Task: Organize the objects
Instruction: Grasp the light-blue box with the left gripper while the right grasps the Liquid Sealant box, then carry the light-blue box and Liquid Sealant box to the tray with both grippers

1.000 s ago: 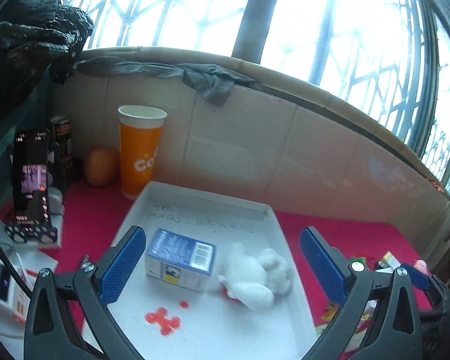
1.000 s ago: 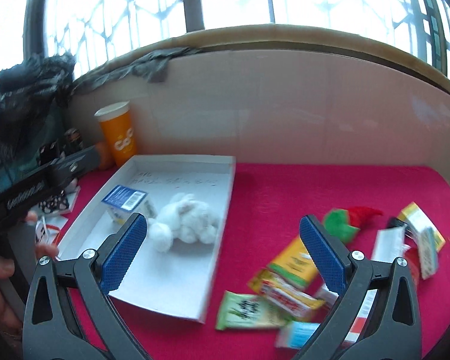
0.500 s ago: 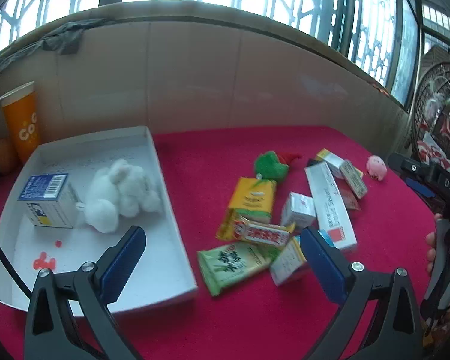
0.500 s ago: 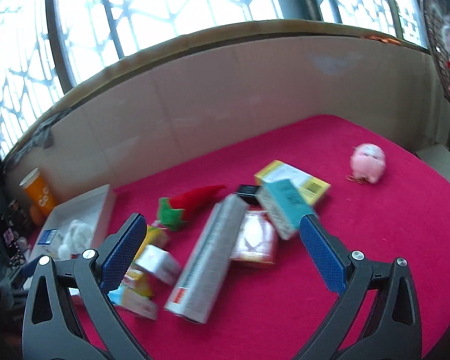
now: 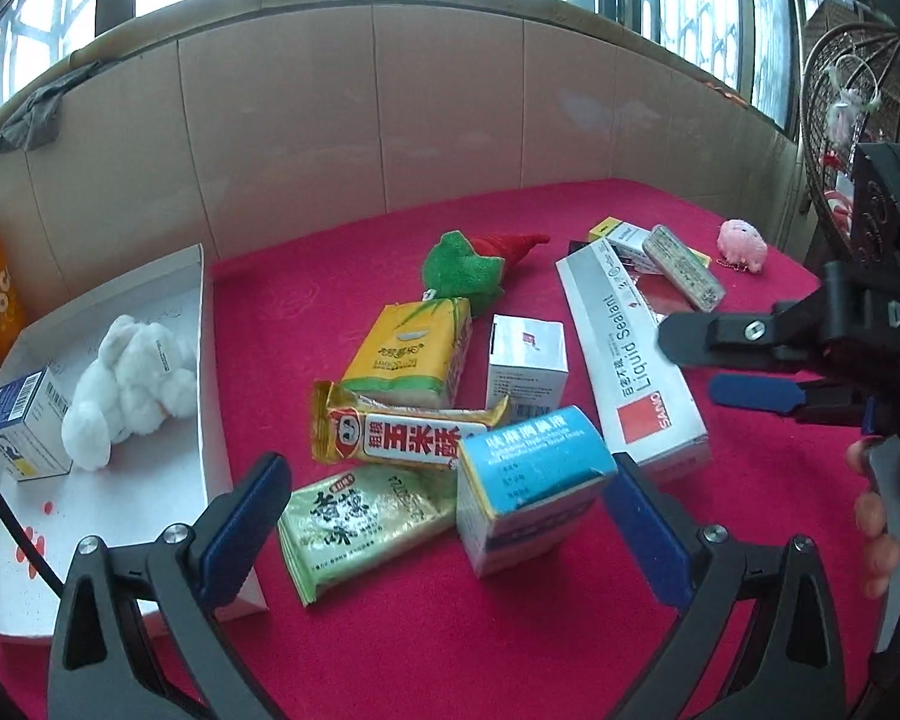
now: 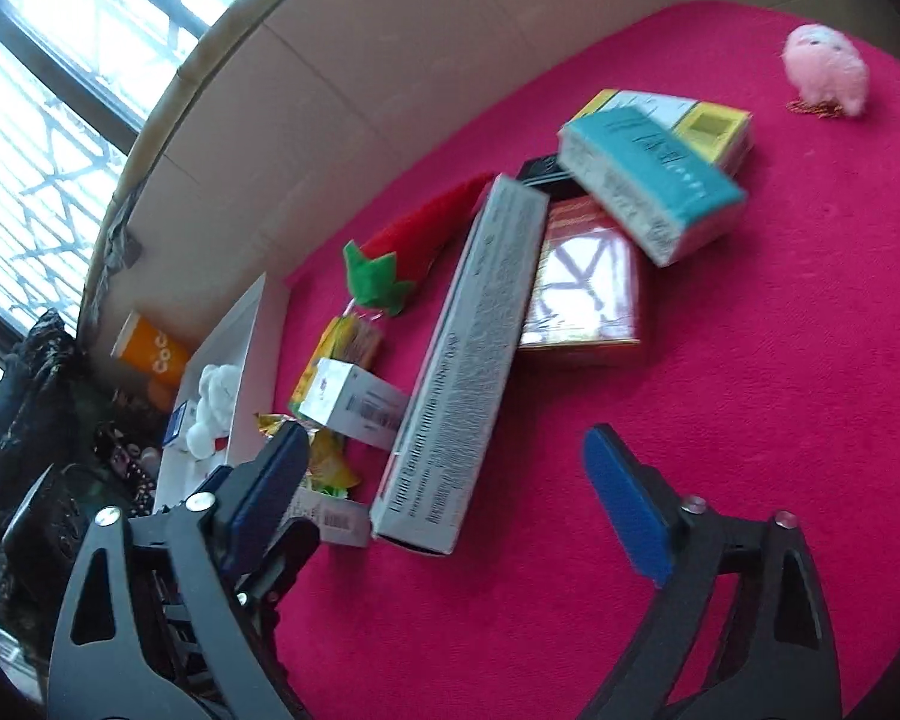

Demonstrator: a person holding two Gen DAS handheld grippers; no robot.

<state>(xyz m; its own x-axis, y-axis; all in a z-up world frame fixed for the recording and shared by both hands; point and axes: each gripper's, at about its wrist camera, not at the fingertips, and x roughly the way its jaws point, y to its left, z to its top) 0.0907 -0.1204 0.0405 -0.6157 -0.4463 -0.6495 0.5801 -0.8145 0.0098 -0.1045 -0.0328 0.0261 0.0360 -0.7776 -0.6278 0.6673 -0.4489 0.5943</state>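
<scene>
three plush toys, one tray

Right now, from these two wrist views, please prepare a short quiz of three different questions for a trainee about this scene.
1. True or false: the white plush rabbit lies inside the white cardboard tray.
2. Which lies farthest from the tray? A: long white Liquid Sealant box; B: small pink plush pig; C: green snack packet.
3. Fill in: the left gripper is ___.

Key: 1 true; 2 B; 3 open.

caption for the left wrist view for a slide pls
Open left gripper approaches a blue-topped box amid snack packets on red cloth.
</scene>
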